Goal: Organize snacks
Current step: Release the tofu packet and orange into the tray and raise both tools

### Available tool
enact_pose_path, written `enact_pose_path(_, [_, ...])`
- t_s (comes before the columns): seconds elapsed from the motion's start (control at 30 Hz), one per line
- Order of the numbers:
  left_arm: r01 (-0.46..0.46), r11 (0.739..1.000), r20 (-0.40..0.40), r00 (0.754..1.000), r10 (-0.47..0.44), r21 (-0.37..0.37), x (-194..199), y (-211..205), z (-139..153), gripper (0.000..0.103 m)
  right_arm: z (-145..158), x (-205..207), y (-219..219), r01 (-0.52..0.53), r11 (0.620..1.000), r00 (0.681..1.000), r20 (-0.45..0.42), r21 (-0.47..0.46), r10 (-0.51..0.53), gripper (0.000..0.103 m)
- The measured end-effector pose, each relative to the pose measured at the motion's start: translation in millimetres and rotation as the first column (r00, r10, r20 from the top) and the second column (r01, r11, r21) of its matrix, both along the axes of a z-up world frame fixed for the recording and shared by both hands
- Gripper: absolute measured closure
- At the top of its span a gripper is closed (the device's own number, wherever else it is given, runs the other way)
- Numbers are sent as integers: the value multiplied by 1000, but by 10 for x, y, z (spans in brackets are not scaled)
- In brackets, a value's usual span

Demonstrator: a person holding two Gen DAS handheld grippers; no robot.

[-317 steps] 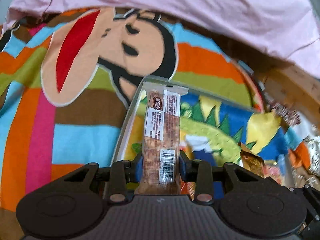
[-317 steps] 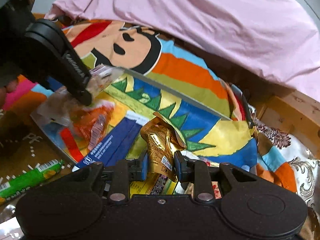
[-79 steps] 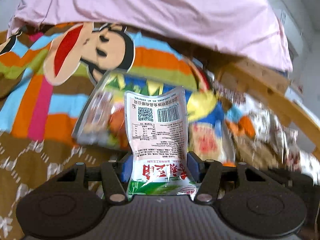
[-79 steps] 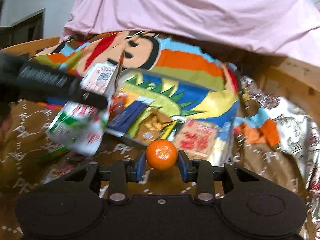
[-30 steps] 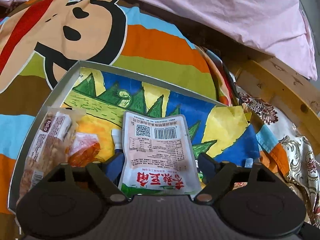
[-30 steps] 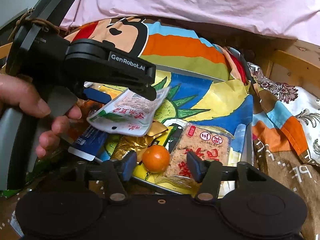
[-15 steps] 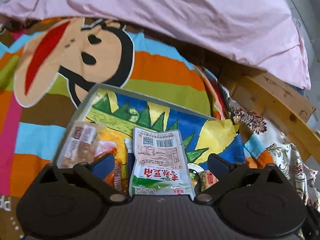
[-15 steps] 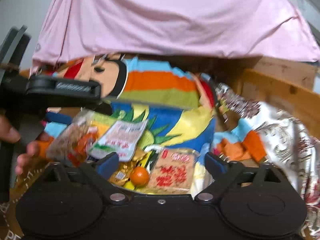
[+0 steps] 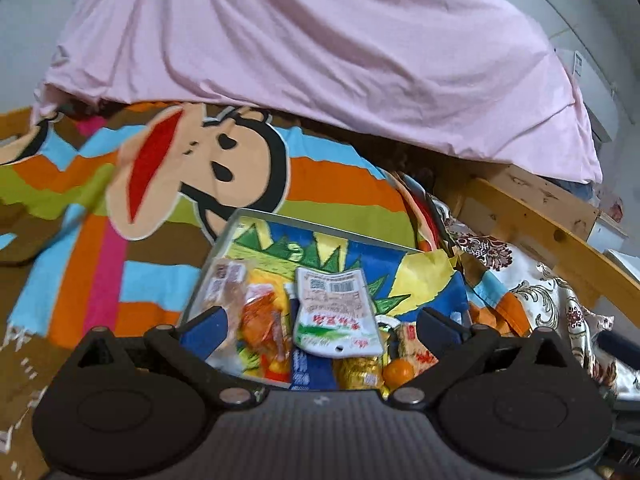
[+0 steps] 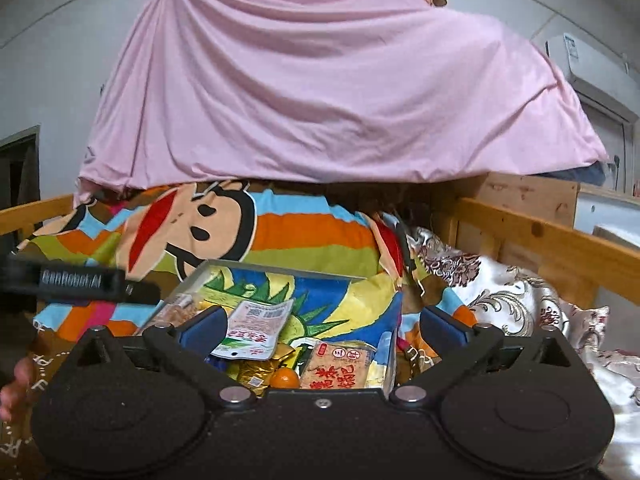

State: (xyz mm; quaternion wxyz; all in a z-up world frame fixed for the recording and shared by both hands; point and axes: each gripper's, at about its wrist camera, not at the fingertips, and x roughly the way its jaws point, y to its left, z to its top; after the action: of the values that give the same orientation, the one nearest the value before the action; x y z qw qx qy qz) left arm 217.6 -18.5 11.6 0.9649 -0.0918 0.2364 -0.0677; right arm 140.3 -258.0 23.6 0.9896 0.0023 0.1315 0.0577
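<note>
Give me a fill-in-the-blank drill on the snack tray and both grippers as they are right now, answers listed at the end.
1. The small round fruit in the tray is an ____ mandarin.
2. The white and green pouch lies with its ____ side up, showing the barcode.
3. The left gripper and the right gripper have just been opening, and both hold ____.
4. The sheet hanging behind the bed is ____.

Missing words: orange; back; nothing; pink
</note>
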Motion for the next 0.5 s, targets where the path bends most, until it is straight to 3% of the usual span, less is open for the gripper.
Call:
enact_pose_path(0.2, [-58,998,14,998,58,32,-505,140,-26,1,62,-357,-16,-3,1000,1000,24,9,3,1])
enact_pose_path(0.5, [-110,988,6,994,110,104,-1087,316,-4,1,55,-722,23,-13,999,1000,-5,30,13,1])
